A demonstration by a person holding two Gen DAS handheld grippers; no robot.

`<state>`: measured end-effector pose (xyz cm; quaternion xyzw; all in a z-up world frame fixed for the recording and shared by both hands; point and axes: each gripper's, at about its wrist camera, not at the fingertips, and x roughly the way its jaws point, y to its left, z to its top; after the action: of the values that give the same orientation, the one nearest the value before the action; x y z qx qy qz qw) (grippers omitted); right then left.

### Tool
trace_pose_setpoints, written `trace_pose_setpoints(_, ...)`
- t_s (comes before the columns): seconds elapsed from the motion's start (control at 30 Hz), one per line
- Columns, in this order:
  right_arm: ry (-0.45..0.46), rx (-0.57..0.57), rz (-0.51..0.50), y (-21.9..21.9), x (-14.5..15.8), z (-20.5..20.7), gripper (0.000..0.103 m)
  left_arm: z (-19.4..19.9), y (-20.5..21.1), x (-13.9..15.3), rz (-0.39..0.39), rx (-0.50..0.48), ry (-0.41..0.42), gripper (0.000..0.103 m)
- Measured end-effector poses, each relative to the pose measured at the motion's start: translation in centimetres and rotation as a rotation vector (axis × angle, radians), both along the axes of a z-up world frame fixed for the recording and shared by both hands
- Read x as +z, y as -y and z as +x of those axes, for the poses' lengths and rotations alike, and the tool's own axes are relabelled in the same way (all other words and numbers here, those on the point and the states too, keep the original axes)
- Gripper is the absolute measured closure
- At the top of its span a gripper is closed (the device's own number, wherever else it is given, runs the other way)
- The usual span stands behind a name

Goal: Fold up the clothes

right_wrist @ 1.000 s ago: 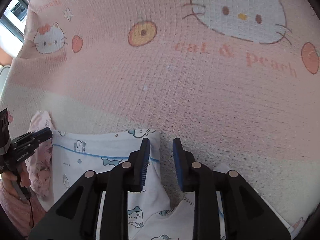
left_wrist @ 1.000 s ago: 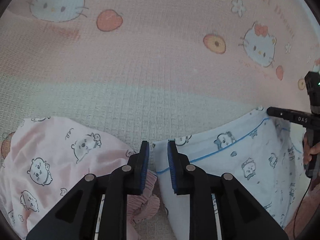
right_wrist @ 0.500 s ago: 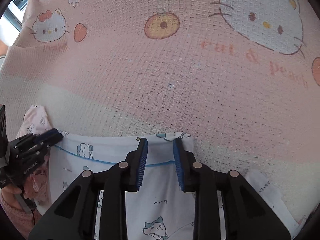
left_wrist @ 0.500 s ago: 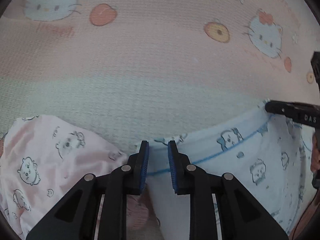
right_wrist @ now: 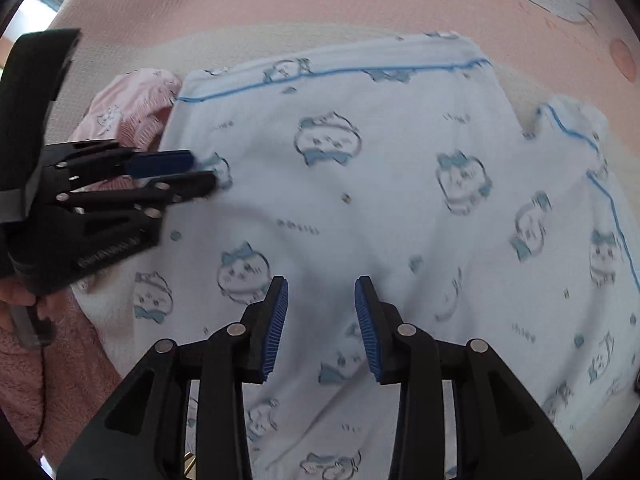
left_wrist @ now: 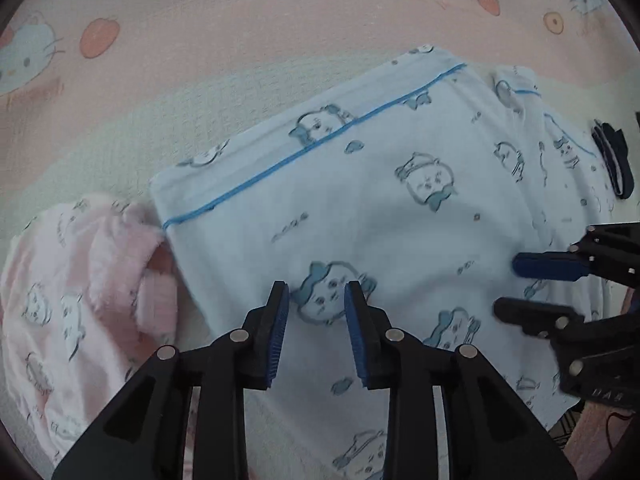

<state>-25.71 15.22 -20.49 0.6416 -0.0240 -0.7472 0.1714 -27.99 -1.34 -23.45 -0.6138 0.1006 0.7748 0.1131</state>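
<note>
white garment [left_wrist: 360, 208] with blue cartoon-animal print and blue piping: lies folded and mostly flat on the bedding, piped edge toward 12 o'clock, some soft wrinkles. a second piped flap sticks out at 2 o'clock. pink printed garment [left_wrist: 72, 300]: crumpled, touching the white one's edge at 9 o'clock.

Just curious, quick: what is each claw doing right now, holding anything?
Left gripper: opening, holding nothing, above the blue garment.
Right gripper: opening, holding nothing.

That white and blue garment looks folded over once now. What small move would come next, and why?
Probably lift both hand-held grippers clear. The left hand-held gripper and right hand-held gripper are opening with nothing pinched, and the white garment lies flat on the bedspread.
</note>
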Motion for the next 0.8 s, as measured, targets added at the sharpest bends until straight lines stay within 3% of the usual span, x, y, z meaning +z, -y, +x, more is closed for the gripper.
trace_pose_setpoints(0.13, -0.025, -0.083, -0.034, -2.4, 1.3, 3.1, 0.063, 4.0, -0.5, 1.4, 0.145, -0.036, 0.023, 0.072)
trace_pose_setpoints(0.2, -0.013, -0.087, -0.031, -2.6, 1.2, 4.3, 0.061, 5.7, -2.2, 0.9, 0.149, -0.086, 0.046, 0.072)
trace_pose_setpoints(0.3, 0.067, -0.075, -0.022, -2.4, -1.0, 5.9, 0.062, 7.4, -3.0, -0.9, 0.029, -0.101, 0.098, 0.072)
trace_pose_setpoints(0.43, 0.045, -0.117, -0.017, -3.9, 0.3, 8.0, 0.062, 8.7, -0.9, 0.2, -0.043, 0.000, 0.106, 0.072)
trace_pose_setpoints(0.5, 0.023, -0.167, -0.059, -5.2, 1.2, 9.1, 0.062, 9.0, -0.8, 1.4, 0.086, 0.043, 0.089, 0.072)
trace_pose_setpoints(0.57, 0.031, -0.190, -0.076, -5.3, 0.9, 9.8, 0.062, 9.3, -2.5, 2.3, 0.235, 0.017, 0.092, 0.072)
trace_pose_setpoints(0.6, 0.039, -0.192, -0.076, -5.2, 0.7, 10.1, 0.062, 9.5, -3.8, 2.5, 0.263, -0.008, 0.088, 0.072)
trace_pose_setpoints(0.67, 0.060, -0.174, -0.056, -5.1, 0.1, 11.2, 0.062, 10.4, -6.3, 2.0, 0.239, -0.059, 0.112, 0.072)
trace_pose_setpoints(0.73, 0.067, -0.147, -0.029, -5.1, -0.1, 12.4, 0.062, 11.0, -8.3, 1.0, 0.168, -0.113, 0.131, 0.072)
trace_pose_setpoints(0.8, 0.069, -0.117, 0.015, -5.8, -0.1, 13.5, 0.062, 14.0, -6.7, 0.1, 0.104, -0.114, 0.141, 0.072)
